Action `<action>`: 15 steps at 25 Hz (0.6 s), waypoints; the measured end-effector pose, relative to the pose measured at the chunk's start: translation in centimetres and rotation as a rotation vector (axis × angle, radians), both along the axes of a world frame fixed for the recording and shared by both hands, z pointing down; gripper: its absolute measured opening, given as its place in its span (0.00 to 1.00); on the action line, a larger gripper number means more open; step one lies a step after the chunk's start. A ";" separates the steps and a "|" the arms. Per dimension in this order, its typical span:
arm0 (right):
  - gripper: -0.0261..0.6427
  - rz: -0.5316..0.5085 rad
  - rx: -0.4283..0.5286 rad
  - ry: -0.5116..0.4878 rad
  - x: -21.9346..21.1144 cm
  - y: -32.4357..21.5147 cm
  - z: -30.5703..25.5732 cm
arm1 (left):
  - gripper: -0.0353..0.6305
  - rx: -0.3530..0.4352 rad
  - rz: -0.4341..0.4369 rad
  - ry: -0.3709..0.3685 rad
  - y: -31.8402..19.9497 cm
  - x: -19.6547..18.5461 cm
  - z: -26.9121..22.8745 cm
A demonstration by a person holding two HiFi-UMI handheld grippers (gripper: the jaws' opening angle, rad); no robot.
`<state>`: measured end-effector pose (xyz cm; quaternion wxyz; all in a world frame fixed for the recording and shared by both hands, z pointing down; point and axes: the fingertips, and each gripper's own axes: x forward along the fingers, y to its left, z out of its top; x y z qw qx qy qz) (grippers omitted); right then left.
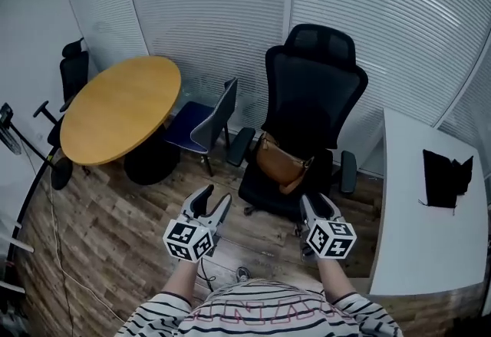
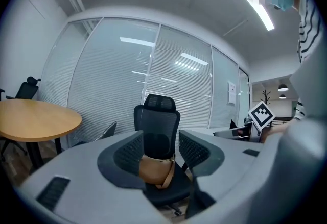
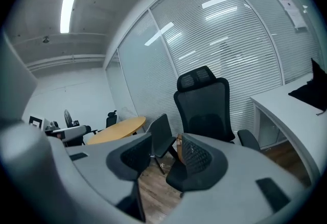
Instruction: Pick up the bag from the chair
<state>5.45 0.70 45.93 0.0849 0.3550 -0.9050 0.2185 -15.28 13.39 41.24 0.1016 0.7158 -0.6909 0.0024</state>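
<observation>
Early days on this one imo: the reach hasn't really started. Both tools are held near the person's body, well short of the chair [image 1: 314, 97]. Left gripper [image 1: 212, 202] has its jaws spread w/ nothing in them; its own view just frames the bag [image 1: 280, 163] through the gap, far off. Right gripper [image 1: 318, 209] is the same, jaws apart and empty, w/ only floor [image 1: 115, 236] and the small side chair [image 1: 207, 124] showing between them.

The bag sits on the seat of the black office chair, toward the seat's left side, slumped back against the backrest. It's tan/brown and looks like soft leather, rounded and a bit saggy, w/ a strap draped down the front and what looks like a small metal fitting.

Next move, best guess: go fwd and down to the seat w/ one tool, line the open jaws over the strap or the top edge, close, then lift straight up so it clears the armrests. Soft body = it'll prob fold and dangle, so the strap seems the safer grab.

The chair is mesh-backed w/ a headrest, on casters, so it could roll if bumped. Elsewhere there's a round wood-top table [image 1: 119, 109] far left and a smooth white desk [image 1: 414, 205] at right. The floor is wood plank.
</observation>
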 end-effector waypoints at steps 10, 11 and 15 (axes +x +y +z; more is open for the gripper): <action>0.30 0.134 -0.061 0.015 -1.7 -1.8 2.4 | 0.34 -0.039 0.109 0.027 -3.8 -3.5 2.1; 0.30 0.146 -0.068 0.017 -1.6 -2.2 2.6 | 0.34 -0.044 0.115 0.032 -4.2 -3.5 2.5; 0.30 0.165 -0.088 0.030 -2.0 -4.5 3.5 | 0.34 -0.068 0.128 0.049 -6.4 -4.2 3.7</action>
